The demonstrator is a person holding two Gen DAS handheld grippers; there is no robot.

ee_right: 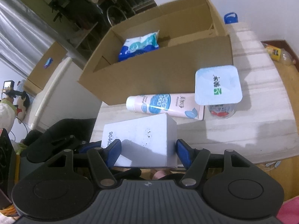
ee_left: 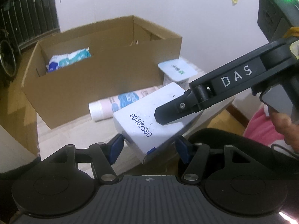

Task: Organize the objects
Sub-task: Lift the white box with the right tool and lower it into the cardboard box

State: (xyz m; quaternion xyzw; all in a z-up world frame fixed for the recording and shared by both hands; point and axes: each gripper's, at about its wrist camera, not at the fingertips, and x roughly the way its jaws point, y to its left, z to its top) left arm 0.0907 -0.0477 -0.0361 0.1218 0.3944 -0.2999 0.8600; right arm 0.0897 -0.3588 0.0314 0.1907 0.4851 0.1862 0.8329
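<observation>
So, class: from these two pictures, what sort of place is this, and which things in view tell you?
Probably a room in a home, used for packing. An open cardboard box sits on a white table with household goods beside it: a toothpaste tube and a sealed cup. A window grille and wooden floor fit too.

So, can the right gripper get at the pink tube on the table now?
Probably not yet. The right gripper has its fingers around the white box, shared with the left gripper. That box sits between it and the pink tube.
</observation>
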